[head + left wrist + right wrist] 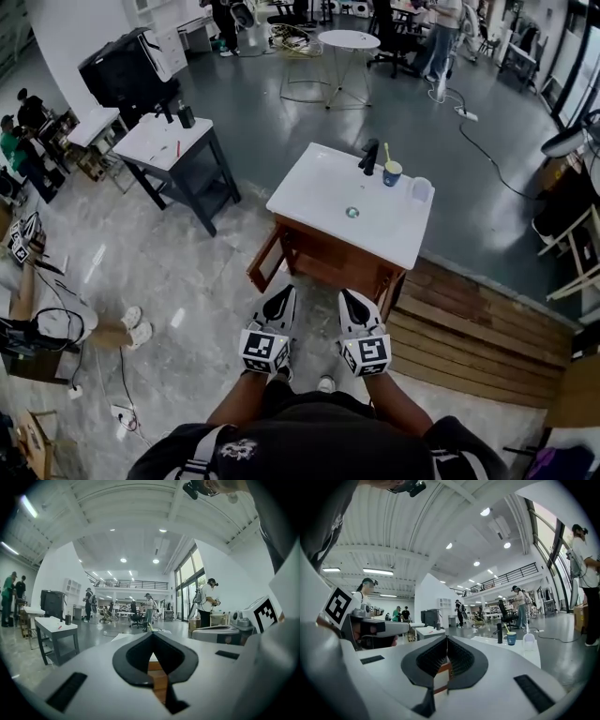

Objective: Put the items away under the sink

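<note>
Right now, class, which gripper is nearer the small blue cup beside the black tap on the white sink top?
Right. The right gripper is short of the small blue cup, nearly in line with it. The left gripper is alongside, farther left, so farther away.

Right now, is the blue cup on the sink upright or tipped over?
Upright: the blue cup stands on the sink top beside the faucet, rim facing up.

Grey polished floor (281,122); white-topped dark table (150,141), round white table (349,39); tall windows (187,588); ceiling spotlights (123,560) lit.
</note>
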